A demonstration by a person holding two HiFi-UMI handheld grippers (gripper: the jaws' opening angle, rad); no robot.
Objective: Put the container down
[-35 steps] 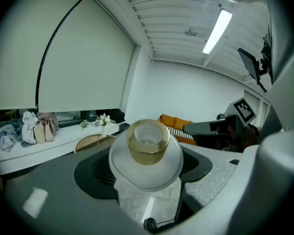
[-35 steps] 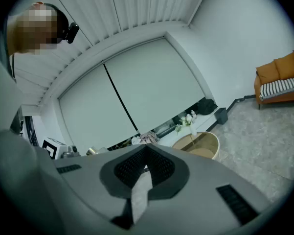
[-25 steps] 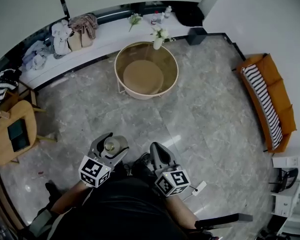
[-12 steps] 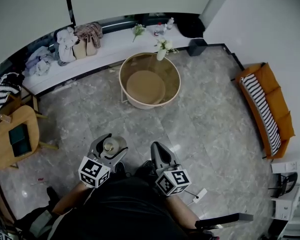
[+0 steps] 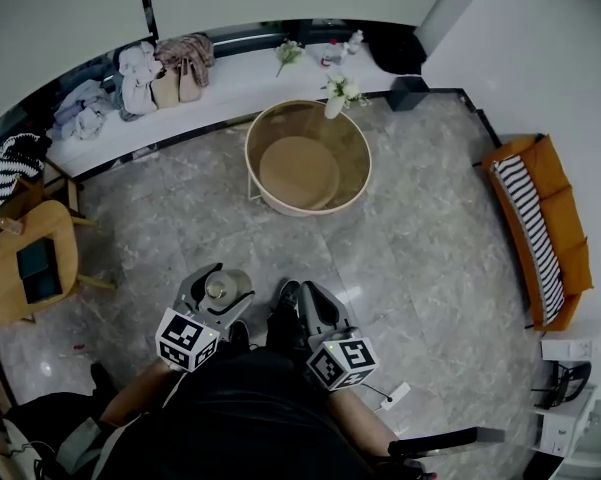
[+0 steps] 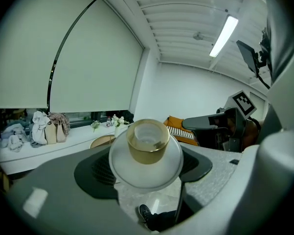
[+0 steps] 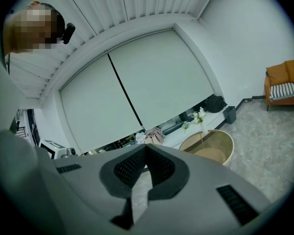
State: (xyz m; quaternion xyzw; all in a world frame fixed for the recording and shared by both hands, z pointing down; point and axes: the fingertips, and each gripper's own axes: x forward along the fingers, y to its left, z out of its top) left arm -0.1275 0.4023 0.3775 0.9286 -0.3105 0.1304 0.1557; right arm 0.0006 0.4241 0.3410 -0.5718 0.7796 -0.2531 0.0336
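A small round frosted container (image 6: 146,156) with a gold cap (image 6: 147,141) sits upright between the jaws of my left gripper (image 6: 146,170), which is shut on it. The head view shows the same container (image 5: 221,288) held low at the left, in front of the person's body, in the left gripper (image 5: 217,293). My right gripper (image 5: 308,306) hangs beside it, shut with nothing in it; its two pads meet in the right gripper view (image 7: 146,170). Ahead on the floor stands a round glass-topped table (image 5: 308,158) with a vase of white flowers (image 5: 340,93) at its far rim.
A white ledge (image 5: 210,93) along the window carries bags, clothes and bottles. A wooden chair (image 5: 25,263) stands at the left, an orange sofa with a striped cushion (image 5: 540,228) at the right. The floor is grey marble tile (image 5: 420,258). A black bin (image 5: 408,93) stands by the ledge's end.
The view has shifted a little, so the round table and ledge sit slightly further right in the picture. Both grippers hold their places, and the container stays in the left one.
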